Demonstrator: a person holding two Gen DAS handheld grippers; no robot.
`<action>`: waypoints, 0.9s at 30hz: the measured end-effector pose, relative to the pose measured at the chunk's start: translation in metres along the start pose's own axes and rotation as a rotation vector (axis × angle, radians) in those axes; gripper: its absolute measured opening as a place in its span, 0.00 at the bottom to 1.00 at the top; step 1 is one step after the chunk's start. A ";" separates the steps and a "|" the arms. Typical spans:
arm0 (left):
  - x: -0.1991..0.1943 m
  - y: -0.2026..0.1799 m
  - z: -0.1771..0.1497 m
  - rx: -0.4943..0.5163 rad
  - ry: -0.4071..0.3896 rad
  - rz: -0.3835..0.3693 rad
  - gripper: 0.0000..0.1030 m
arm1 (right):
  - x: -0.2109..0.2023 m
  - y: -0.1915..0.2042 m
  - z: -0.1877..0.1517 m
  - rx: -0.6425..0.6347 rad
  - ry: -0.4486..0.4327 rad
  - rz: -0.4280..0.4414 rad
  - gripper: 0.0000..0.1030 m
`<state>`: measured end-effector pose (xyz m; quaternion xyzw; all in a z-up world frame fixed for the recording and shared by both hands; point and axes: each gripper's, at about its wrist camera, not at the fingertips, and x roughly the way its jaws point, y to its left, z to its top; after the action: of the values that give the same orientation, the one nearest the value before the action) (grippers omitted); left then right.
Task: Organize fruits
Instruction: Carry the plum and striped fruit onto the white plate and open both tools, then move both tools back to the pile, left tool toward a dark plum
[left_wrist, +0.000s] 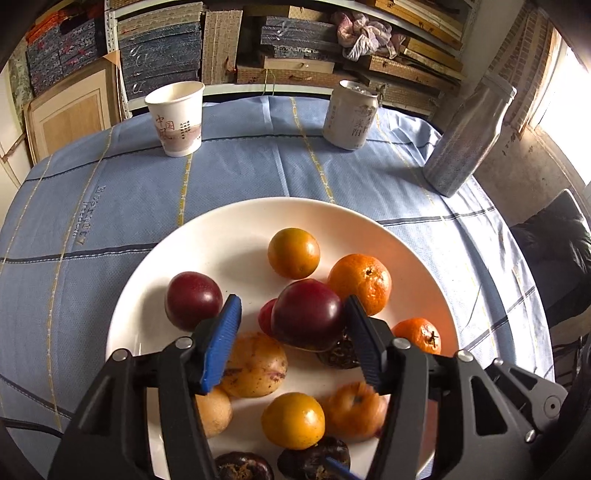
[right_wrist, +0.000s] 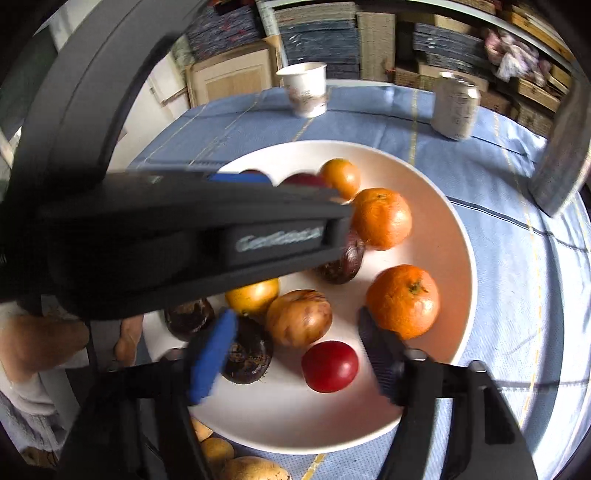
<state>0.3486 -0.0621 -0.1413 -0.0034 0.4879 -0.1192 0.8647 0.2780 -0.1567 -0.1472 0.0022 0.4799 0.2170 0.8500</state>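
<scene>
Over the white plate (left_wrist: 155, 295), near the front edge of the blue-clothed table (left_wrist: 110, 177), both claws hang above the fruit.

Left claw (left_wrist: 291, 317): jaws part open, a dark plum (left_wrist: 306, 314) sits between the pads; the pads look clear of its skin, nothing gripped. A second plum (left_wrist: 192, 299) lies toward the plate's left side.

Right claw (right_wrist: 295, 332): jaws wide, empty; a red fruit (right_wrist: 330, 365) and a mottled brown fruit (right_wrist: 299, 317) lie below the gap, an orange (right_wrist: 402, 301) just beside the right finger.

Judgement: the fruit looks set down on the plate. Next move calls for lifting clear without nudging the pile.

Paper cup (left_wrist: 177, 118), can (left_wrist: 349, 114), bottle (left_wrist: 465, 136) along the far edge, untouched.
</scene>
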 end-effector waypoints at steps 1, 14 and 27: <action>-0.004 0.002 -0.002 -0.003 -0.005 0.010 0.59 | -0.004 -0.001 0.000 0.002 -0.005 -0.005 0.70; -0.105 0.029 -0.060 -0.114 -0.059 0.092 0.68 | -0.090 -0.018 -0.050 0.056 -0.102 -0.011 0.75; -0.118 -0.013 -0.189 -0.031 0.090 0.090 0.71 | -0.131 -0.034 -0.160 0.155 -0.037 -0.032 0.79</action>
<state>0.1274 -0.0295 -0.1394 0.0103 0.5276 -0.0727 0.8463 0.1012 -0.2688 -0.1337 0.0642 0.4796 0.1658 0.8593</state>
